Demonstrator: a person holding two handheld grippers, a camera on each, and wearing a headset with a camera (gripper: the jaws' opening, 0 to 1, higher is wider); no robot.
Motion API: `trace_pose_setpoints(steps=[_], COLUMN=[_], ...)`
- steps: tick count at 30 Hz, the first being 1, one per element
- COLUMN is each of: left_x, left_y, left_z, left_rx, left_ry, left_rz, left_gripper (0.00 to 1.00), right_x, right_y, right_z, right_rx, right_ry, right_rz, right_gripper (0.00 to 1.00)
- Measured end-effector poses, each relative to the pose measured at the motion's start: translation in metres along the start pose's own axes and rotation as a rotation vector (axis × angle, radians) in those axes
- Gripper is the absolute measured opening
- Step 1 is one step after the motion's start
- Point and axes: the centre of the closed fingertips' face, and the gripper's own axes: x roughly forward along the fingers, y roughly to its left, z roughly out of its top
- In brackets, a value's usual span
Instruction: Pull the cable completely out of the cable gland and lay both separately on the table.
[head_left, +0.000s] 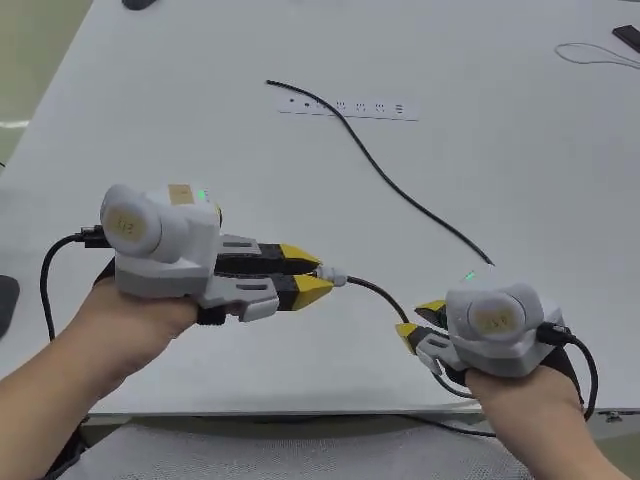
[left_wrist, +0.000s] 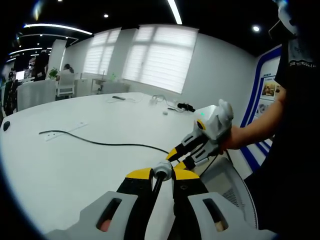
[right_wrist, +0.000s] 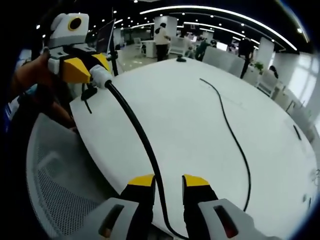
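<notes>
A grey-white cable gland (head_left: 335, 277) sits between the yellow tips of my left gripper (head_left: 318, 277), which is shut on it above the table's near edge. In the left gripper view the gland (left_wrist: 161, 170) is pinched between the jaws of the left gripper (left_wrist: 162, 175). A black cable (head_left: 400, 190) leaves the gland, passes between the jaws of my right gripper (head_left: 417, 322), loops off the table edge and runs far across the table. In the right gripper view the cable (right_wrist: 135, 125) lies in the gap of the right gripper (right_wrist: 162, 181), whose jaws stand apart, wider than the cable.
A white strip (head_left: 345, 105) lies on the white table (head_left: 200, 120) under the cable's far end. A thin white wire (head_left: 590, 55) and a dark object (head_left: 627, 38) lie at the far right. A mesh chair (right_wrist: 55, 190) stands below the table's near edge.
</notes>
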Motion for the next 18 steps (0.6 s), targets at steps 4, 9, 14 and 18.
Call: trace_pose_setpoints(steps=[4,9,14,18], left_x=[-0.001,-0.001,-0.002,-0.003], left_y=[0.0,-0.001,-0.001,-0.003], left_z=[-0.001,0.0,0.0,-0.002], left_rx=[0.001,-0.003,-0.01,-0.009], left_ry=[0.005,0.001,0.002,0.009], left_rz=[-0.001,-0.004,-0.006,-0.014], left_gripper=[0.15,0.15,0.15,0.15], right_x=[-0.005,-0.011,-0.019,-0.022], right_y=[0.004,0.017,0.028,0.036], right_z=[0.01,0.027,0.05,0.072], right_rx=[-0.035,-0.114,-0.2,-0.32], right_ry=[-0.017,-0.052,-0.089,-0.132], right_rz=[0.012,0.067,0.101,0.109], right_gripper=[0.21,0.27,0.25,0.24])
